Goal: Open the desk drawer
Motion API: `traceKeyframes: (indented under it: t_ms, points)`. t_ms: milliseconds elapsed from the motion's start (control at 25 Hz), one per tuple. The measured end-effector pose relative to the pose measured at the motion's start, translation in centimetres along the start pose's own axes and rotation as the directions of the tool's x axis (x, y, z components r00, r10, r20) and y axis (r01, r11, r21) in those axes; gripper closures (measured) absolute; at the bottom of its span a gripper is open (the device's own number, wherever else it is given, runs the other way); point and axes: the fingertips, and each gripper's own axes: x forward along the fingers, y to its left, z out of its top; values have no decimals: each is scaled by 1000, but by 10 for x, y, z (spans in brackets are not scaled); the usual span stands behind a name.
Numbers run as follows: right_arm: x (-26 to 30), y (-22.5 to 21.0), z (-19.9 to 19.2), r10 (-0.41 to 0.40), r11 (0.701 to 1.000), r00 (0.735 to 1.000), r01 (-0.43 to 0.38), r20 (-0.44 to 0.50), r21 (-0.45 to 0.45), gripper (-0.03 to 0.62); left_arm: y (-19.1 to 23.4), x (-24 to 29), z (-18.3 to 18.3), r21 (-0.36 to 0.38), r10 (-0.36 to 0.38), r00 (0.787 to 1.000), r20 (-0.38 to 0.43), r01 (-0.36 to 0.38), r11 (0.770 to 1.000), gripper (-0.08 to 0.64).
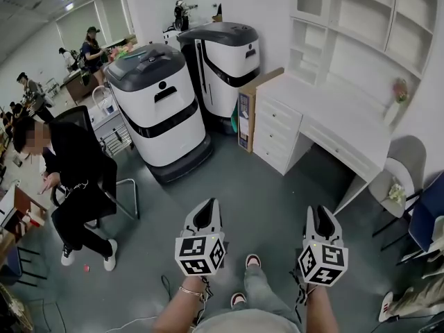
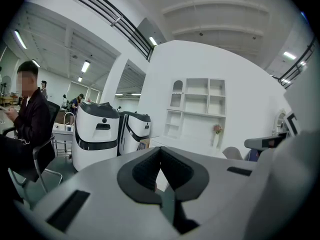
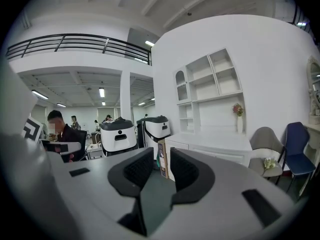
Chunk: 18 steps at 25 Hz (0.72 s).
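left tongs [image 1: 206, 212] closed, right tongs [image 1: 321, 218] parted, abreast

The grey floor [image 1: 250, 200] carries all the furniture. A white desk [image 1: 333, 106] stands at the far right edge against the wall. Its stack of drawers [image 1: 277, 134] is at the left end, all closed. A flat panel [image 1: 244, 116] leans against that end. One white-and-black machine [image 1: 225, 61] stands just left of the panel, and a second machine [image 1: 159, 106] stands beside it. A grey chair [image 1: 406, 161] and a blue chair [image 1: 427, 217] stand at the right edge. A vase [image 1: 393, 111] stands on the desk top at its right end.
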Motion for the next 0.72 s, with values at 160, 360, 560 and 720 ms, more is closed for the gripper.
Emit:
traceKeyframes:
  t_ms: [160, 360, 560, 720]
  points:
    - [9, 3, 1, 0, 1000, 1000, 0, 1, 6, 469, 9, 4, -1, 0, 11, 1000, -6, -11, 1000, 545]
    - [22, 8, -7, 7, 1000, 1000, -8, -24, -1, 468, 18, 13, -7, -5, 21, 1000, -18, -21, 1000, 545]
    - [49, 8, -7, 19, 1000, 999, -20, -39, -4, 469, 28, 34, -2, -3, 33, 999, -15, -33, 999, 545]
    - [75, 5, -1, 26, 999, 999, -26, -42, -18, 468, 36, 57, 4, 1, 45, 999, -6, -45, 999, 545]
